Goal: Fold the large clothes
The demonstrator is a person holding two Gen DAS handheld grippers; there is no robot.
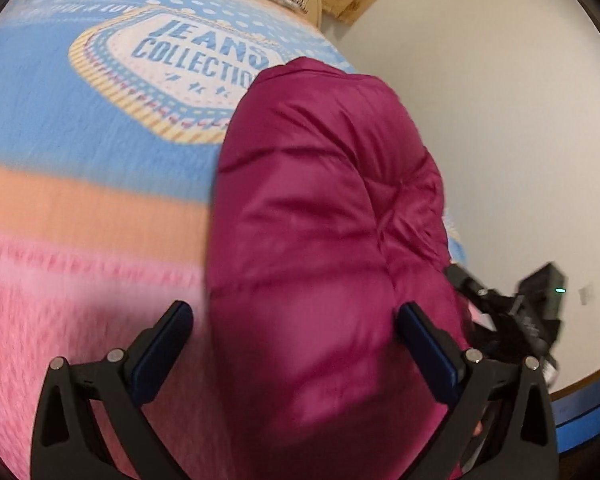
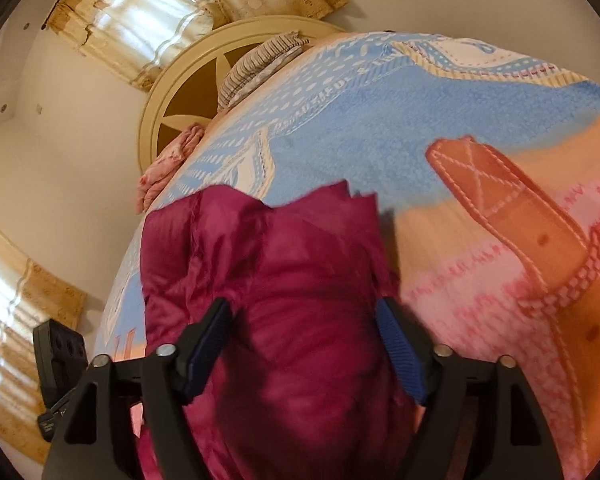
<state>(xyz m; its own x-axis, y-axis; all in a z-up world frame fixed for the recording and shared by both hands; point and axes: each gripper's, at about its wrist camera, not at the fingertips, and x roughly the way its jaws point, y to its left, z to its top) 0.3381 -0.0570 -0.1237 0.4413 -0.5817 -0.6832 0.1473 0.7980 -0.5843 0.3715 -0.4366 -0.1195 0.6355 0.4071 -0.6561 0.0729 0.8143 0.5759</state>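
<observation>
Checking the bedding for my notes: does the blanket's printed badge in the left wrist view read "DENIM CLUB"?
No, the badge on the blanket reads "JEANS COLLECTION".

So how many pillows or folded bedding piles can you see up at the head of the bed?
2. A striped pillow lies against the cream headboard; a pink floral bundle sits beside it at the bed's edge. The magenta puffer jacket may hide others.

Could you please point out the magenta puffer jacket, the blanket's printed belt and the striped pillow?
magenta puffer jacket [image 1: 324,208]: left wrist view, quilted middle.
printed belt [image 2: 512,208]: right wrist view, orange strap near its stitched end.
striped pillow [image 2: 260,62]: right wrist view, its striped side.
</observation>
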